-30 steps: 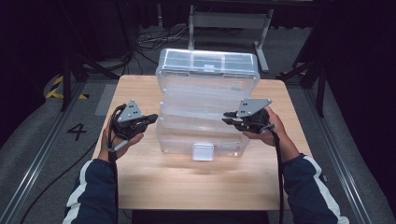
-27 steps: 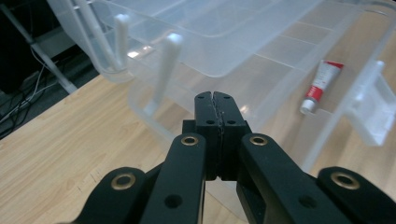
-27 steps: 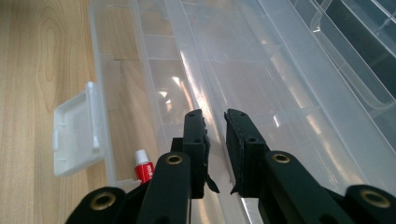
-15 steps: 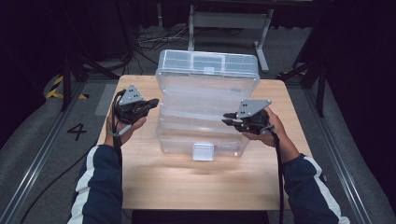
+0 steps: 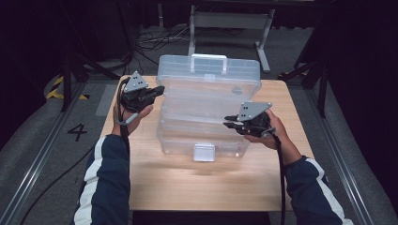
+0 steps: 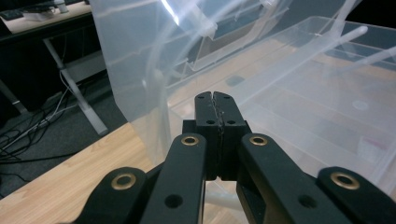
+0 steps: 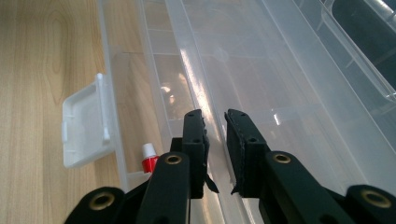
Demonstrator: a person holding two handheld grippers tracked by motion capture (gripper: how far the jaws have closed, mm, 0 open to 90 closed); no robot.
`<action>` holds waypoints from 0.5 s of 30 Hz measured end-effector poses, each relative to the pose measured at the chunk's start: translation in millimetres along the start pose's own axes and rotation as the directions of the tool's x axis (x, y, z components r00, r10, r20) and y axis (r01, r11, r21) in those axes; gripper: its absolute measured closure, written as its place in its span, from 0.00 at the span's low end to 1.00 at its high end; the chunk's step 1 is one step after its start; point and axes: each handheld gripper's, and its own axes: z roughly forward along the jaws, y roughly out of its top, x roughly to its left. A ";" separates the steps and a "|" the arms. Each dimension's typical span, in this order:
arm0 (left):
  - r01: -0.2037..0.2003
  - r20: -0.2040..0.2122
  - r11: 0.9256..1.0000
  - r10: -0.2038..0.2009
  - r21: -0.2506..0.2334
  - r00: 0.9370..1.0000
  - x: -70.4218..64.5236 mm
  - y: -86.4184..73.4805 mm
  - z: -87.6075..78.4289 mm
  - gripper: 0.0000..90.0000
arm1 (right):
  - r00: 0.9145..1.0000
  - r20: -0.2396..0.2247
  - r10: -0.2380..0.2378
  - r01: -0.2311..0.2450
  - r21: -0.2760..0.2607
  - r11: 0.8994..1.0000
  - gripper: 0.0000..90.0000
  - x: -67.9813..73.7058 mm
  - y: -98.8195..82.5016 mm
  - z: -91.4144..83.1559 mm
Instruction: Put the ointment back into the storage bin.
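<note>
At frame centre, the clear plastic hinged storage box (image 5: 206,117) sat open on the light wooden tabletop (image 5: 187,187). Lower right, the right tongs (image 5: 231,123) apparently pinched its tray edge. Upper left, the left tongs (image 5: 161,89) stayed clenched, empty, beside the lid.

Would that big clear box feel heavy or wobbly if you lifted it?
Probably light: the box is thin see-through plastic and looks nearly empty. Likely wobbly, since its trays are fanned open in steps. The smooth, glossy walls might slip in the right tongs.
</note>
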 end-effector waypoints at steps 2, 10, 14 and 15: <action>0.002 -0.001 1.000 -0.002 0.001 1.000 0.1 1.9 0.3 1.00 | 1.000 0.000 0.000 0.000 0.001 1.000 0.87 0.4 -0.2 -0.1; 0.005 0.004 1.000 -0.005 0.001 1.000 -0.6 2.0 -1.2 1.00 | 1.000 -0.001 -0.001 0.001 0.008 1.000 0.88 3.9 -3.3 -2.8; 0.007 0.012 1.000 -0.007 -0.004 1.000 -0.7 2.0 -1.9 1.00 | 1.000 -0.006 0.014 -0.014 0.001 1.000 0.88 1.6 -6.8 -7.2; 0.001 0.018 1.000 -0.001 0.001 1.000 -1.0 2.2 -2.3 1.00 | 1.000 -0.004 0.018 -0.018 0.001 1.000 0.89 1.6 -10.2 -11.7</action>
